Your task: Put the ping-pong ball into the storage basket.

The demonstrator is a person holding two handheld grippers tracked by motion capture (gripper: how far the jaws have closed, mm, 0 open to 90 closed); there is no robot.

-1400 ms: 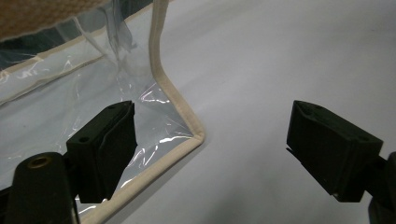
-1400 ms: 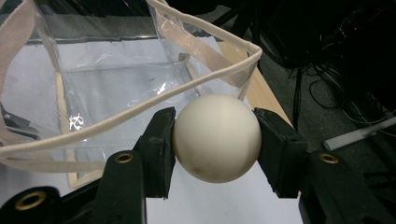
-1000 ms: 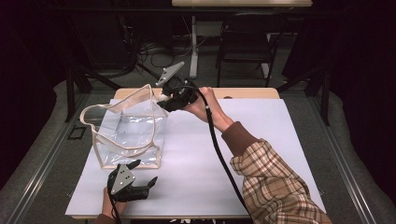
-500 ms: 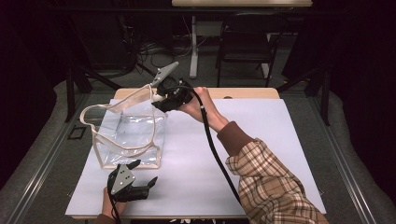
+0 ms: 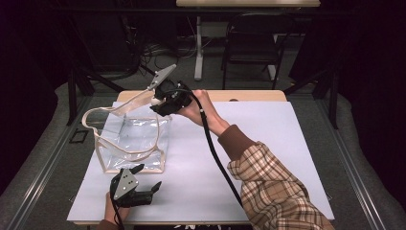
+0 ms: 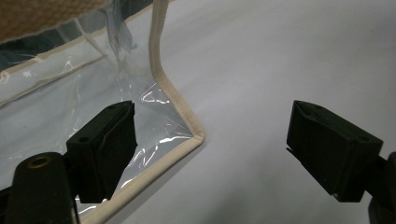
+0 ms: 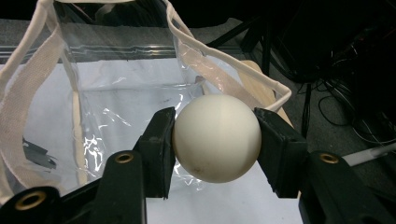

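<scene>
While your right gripper clamps the white ball above the clear tote bag's far rim, its looped straps crowd that opening. Your left gripper rests spread and empty by the bag's near corner. From above, the ball is barely visible; the right gripper view shows it clearly.

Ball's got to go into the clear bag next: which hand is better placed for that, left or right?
Right. The right tongs are already shut on the white ball at the clear bag's far top edge. The left tongs stand open with nothing between them, low at the bag's near bottom corner.
</scene>
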